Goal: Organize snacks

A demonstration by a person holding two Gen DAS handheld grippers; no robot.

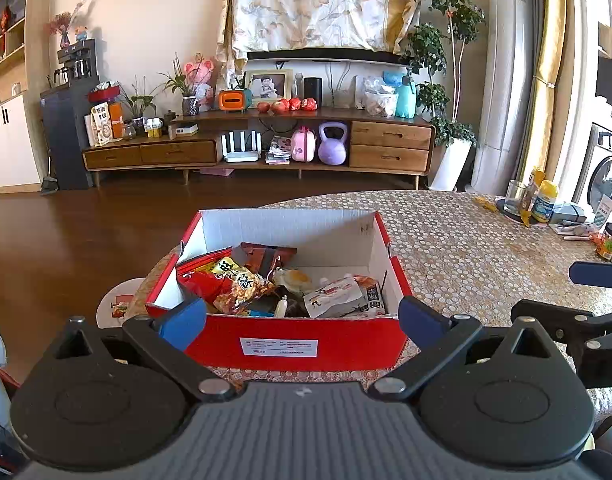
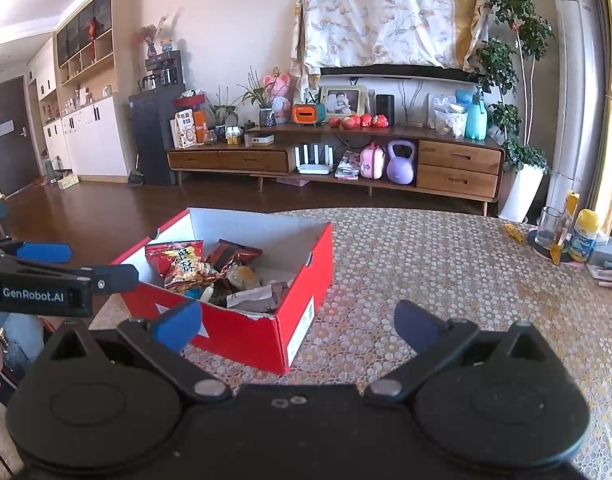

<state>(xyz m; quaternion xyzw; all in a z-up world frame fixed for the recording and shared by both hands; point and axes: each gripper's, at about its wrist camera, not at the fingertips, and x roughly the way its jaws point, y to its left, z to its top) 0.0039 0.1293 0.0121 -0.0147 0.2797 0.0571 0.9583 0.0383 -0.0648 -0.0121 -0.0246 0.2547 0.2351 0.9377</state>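
Both hand-held grippers, left and right, wide open, empty, before snack-filled red box.

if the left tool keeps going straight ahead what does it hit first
Most likely the near wall of the red box, which sits directly ahead of the open left tool. If it is high enough to clear that, the snack packets inside.

A red cardboard box sits near the left edge of the patterned tabletop. Crinkled snack packets lie inside it. A glass tumbler and yellow-capped bottle stand far right.
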